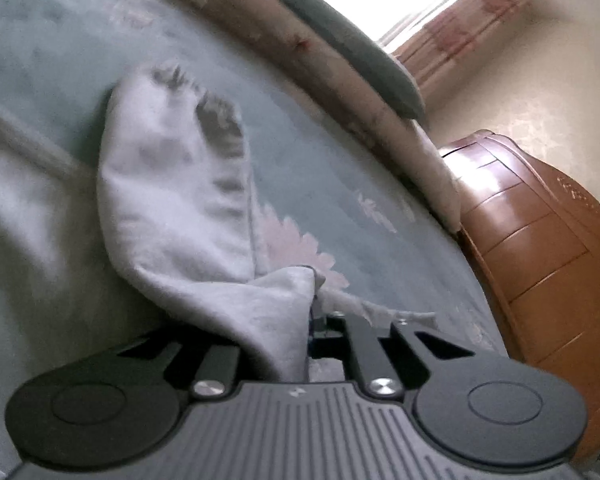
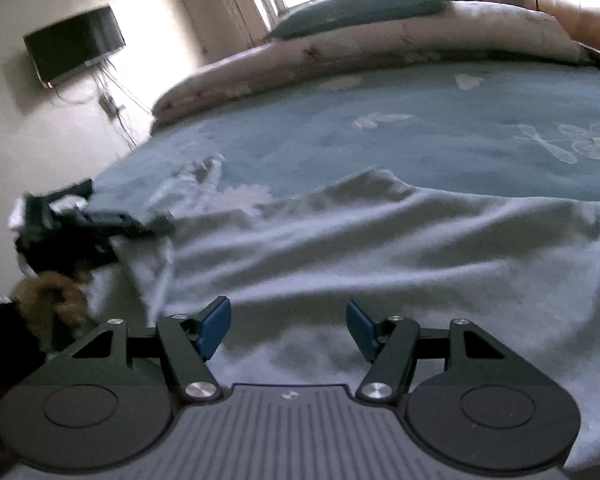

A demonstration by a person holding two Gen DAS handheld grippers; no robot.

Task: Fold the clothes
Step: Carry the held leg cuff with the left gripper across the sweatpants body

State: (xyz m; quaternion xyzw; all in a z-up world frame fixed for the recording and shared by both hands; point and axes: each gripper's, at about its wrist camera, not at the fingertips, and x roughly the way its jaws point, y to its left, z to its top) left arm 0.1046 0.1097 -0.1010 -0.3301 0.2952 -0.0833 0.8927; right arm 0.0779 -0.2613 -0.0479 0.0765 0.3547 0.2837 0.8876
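Note:
A pale grey fleece garment [image 1: 172, 200] with dark paw prints lies on the teal bedspread [image 1: 340, 168]. In the left wrist view my left gripper [image 1: 314, 320] is shut on a bunched edge of this garment, and the cloth drapes over the left finger and hides it. In the right wrist view the same grey garment [image 2: 380, 248] spreads wrinkled across the bed. My right gripper [image 2: 288, 324] hovers just above the cloth, open, its blue pads [image 2: 216, 320] wide apart with nothing between them. The other gripper [image 2: 76, 216] shows dark at the far left, at the garment's edge.
A rolled floral quilt [image 2: 340, 60] and a teal pillow [image 2: 360, 4] lie along the bed's far side under a window. A wooden headboard [image 1: 540, 256] bounds the bed. A wall television [image 2: 74, 42] hangs at the left. A hand [image 2: 52, 296] is low at the left.

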